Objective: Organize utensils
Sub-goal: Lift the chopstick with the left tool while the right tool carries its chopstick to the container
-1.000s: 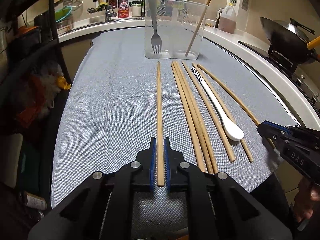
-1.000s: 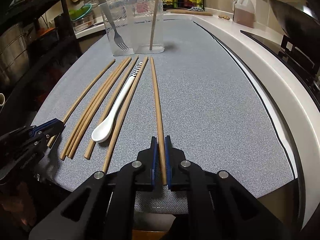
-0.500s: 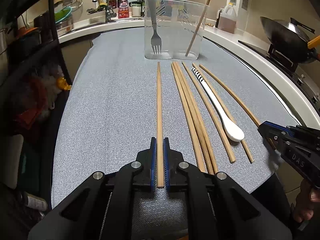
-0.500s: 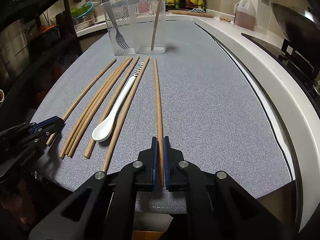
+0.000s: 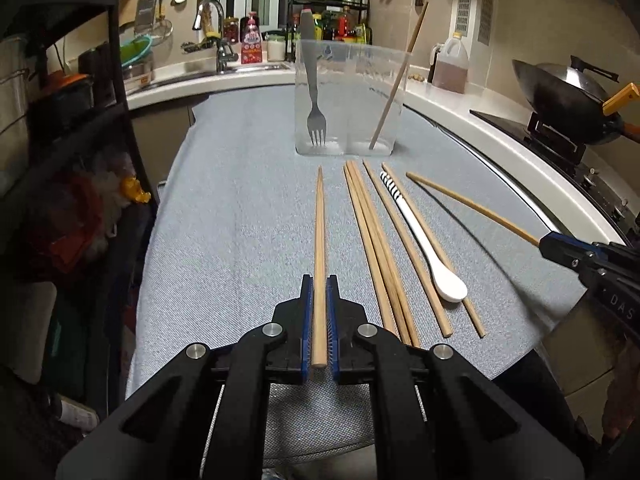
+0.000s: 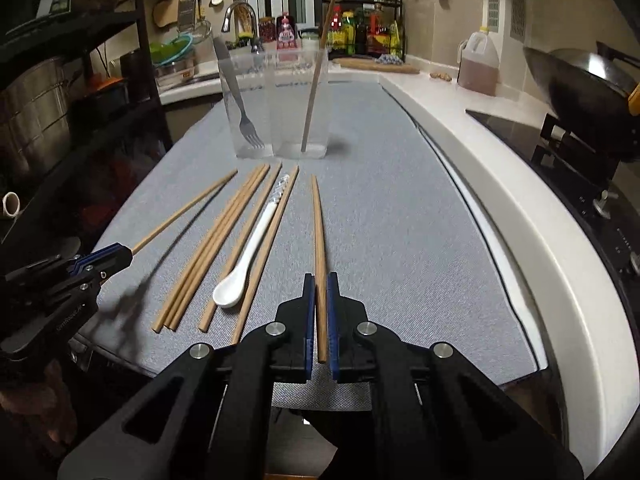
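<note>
My left gripper [image 5: 319, 280] is shut on the near end of a wooden chopstick [image 5: 319, 220] that points toward a clear container [image 5: 348, 96]. In that container stand a fork [image 5: 316, 120] and one chopstick [image 5: 394, 84]. My right gripper [image 6: 319, 280] is shut on another chopstick [image 6: 318, 232], whose shaft hangs above the mat. Between the two held sticks, several loose chopsticks [image 5: 376, 248] and a white spoon [image 5: 436, 260] with a striped handle lie on the mat. The right gripper [image 5: 560, 246] shows at the left wrist view's right edge, the left gripper [image 6: 116, 254] at the right wrist view's left edge.
A grey mat [image 5: 240, 220] covers the white counter [image 5: 500, 136]. A wok [image 5: 560, 92] sits on the stove at the right, with an oil jug [image 5: 450, 64] behind it. A black shelf rack [image 5: 100, 120] stands at the left, the sink tap [image 5: 216, 32] at the back.
Both pairs of jaws have pressed fully onto their chopsticks. The right gripper has risen with its stick, which now hangs off the mat; the left stick's held end has tipped up slightly.
</note>
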### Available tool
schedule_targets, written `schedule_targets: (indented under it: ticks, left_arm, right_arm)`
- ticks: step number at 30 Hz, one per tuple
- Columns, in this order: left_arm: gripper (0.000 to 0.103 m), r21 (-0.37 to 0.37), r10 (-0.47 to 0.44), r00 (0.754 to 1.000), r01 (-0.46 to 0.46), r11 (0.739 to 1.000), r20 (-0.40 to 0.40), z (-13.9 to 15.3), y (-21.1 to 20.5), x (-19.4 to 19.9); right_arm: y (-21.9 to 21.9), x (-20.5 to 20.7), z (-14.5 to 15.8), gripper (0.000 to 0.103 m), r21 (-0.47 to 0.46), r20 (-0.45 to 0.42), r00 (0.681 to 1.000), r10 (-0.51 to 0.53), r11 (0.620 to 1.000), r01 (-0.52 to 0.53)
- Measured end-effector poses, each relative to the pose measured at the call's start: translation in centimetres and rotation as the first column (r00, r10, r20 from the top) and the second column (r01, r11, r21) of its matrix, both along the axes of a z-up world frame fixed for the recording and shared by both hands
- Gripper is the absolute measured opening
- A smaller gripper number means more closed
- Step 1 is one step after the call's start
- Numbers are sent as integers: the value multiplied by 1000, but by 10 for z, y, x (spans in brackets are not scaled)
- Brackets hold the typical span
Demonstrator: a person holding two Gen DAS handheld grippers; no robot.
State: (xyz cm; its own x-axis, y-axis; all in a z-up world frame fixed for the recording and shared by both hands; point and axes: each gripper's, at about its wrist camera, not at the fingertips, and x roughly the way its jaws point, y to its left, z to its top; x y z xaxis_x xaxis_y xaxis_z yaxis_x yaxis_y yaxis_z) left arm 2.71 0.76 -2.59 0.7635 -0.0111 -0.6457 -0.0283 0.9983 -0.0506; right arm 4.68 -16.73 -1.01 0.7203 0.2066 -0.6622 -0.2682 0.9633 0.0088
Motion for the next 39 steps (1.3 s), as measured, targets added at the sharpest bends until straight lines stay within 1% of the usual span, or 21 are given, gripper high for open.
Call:
schedule_targets:
  ticks: [4, 8, 12, 17, 20, 30, 35, 39]
  left_arm:
    - [7, 11, -1, 999, 1, 1000, 35, 7, -3, -5]
    - [7, 15, -2, 997, 0, 1000, 84, 20, -3, -11]
    - [7, 13, -2, 993, 1, 1000, 121, 33, -1, -14]
    - [7, -12, 13, 989, -11, 1000, 148, 49, 6, -12]
    - [7, -34, 20, 986, -15, 999, 166, 65, 12, -5]
    - [7, -37, 20, 972, -12, 999, 235, 121, 20, 20]
    - [7, -65, 28, 970, -13, 998, 240, 138, 25, 32]
    - [7, -79, 35, 972, -17, 997, 234, 145, 29, 41]
  right_arm:
    - [0, -6, 14, 6, 10, 35, 999, 6, 1000, -6]
    - [3, -12, 33, 6, 4, 86, 996, 18, 1000, -18]
    - [2, -13, 52, 6, 22, 124, 992, 14, 1000, -17]
    - [2, -10, 74, 6, 31, 163, 987, 19, 999, -24]
    - [3, -5, 86, 6, 38, 180, 983, 27, 999, -34]
    - [10, 25, 115, 6, 72, 207, 978, 40, 996, -55]
    - [11, 39, 123, 6, 75, 201, 979, 47, 995, -64]
    - [12, 50, 131, 6, 88, 203, 978, 51, 994, -70]
